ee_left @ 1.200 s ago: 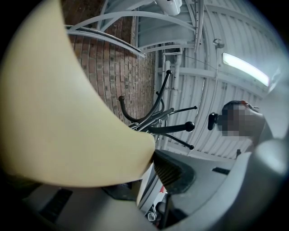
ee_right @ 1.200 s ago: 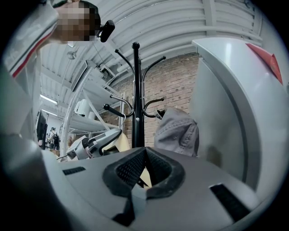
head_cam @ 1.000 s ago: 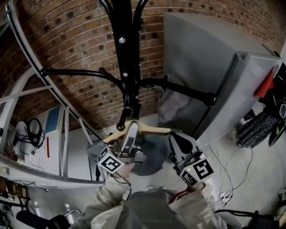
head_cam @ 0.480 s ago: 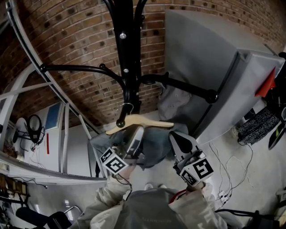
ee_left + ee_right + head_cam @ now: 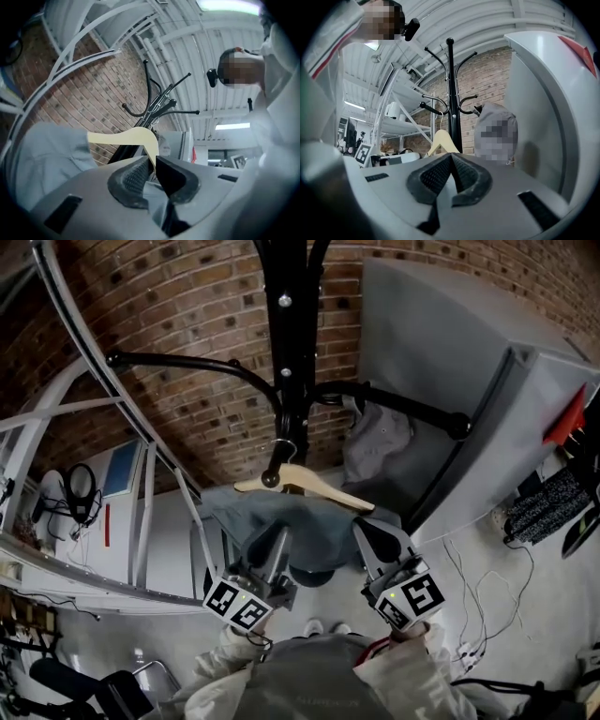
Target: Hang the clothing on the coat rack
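Hanger: the wooden hanger point(image 5: 302, 486) sits with its wire hook over a low arm of the rack point(image 5: 291, 343), just behind the arm's knob. It tilts, right end lower.
Clothing: the blue-grey shirt point(image 5: 281, 521) is draped on the hanger and hangs below it, close to the pole.
Why there: the rack arm seems to carry the load, so neither gripper appears to need to hold it. The hang looks done or nearly so.
Left gripper: the left gripper point(image 5: 274, 545) is low, under the shirt's lower part, pointing up toward the hanger.
Left jaws: a narrow gap remains and they are closing. In the left gripper view the hanger's pale end lines up with the gap but seems to lie beyond the tips, and the pads do not seem to press on anything.
Why so: held under the load, it looks placed to catch or steady the shirt if the tilted hanger slips.
Right gripper: the right gripper point(image 5: 375, 535) is just beside the shirt's right edge and angled up and left.
Right jaws: tips together, nothing between them.
Arms: both sleeves come in from the bottom edge, elbows tucked, marker cubes turned to the head camera.
Nearby: a grey cloth point(image 5: 377, 439) hangs from the rack's right arm, against a grey cabinet point(image 5: 450, 343).
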Demonstrator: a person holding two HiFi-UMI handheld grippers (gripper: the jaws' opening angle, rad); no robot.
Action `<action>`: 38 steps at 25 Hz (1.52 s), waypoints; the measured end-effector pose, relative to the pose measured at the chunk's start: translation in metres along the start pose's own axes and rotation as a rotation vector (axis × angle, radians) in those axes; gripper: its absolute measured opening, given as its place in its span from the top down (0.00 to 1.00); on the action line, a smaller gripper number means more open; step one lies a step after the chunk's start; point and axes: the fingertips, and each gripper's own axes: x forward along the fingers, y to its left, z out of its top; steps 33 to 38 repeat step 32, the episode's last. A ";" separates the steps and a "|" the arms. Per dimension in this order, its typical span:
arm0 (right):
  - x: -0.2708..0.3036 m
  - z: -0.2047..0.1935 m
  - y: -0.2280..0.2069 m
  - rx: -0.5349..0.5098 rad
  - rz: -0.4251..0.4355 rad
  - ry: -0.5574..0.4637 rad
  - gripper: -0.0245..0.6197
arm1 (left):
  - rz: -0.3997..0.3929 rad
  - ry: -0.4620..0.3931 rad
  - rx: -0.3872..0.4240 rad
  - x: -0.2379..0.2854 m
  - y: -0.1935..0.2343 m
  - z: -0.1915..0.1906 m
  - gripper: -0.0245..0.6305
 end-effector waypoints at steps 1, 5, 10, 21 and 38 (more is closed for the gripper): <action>0.000 -0.001 0.004 0.000 0.004 0.000 0.93 | 0.025 0.014 0.046 -0.006 0.000 0.001 0.89; 0.001 -0.003 0.020 -0.004 0.029 -0.009 0.93 | 0.144 0.074 0.221 -0.027 0.003 0.001 0.94; 0.001 -0.010 0.039 0.008 0.070 0.000 0.93 | 0.238 0.133 0.304 -0.049 0.010 -0.007 0.95; -0.003 -0.019 0.045 0.008 0.068 0.017 0.93 | 0.314 0.129 0.319 -0.066 0.020 -0.009 0.95; -0.007 -0.023 0.041 0.010 0.066 0.029 0.93 | 0.308 0.131 0.355 -0.060 0.018 -0.014 0.95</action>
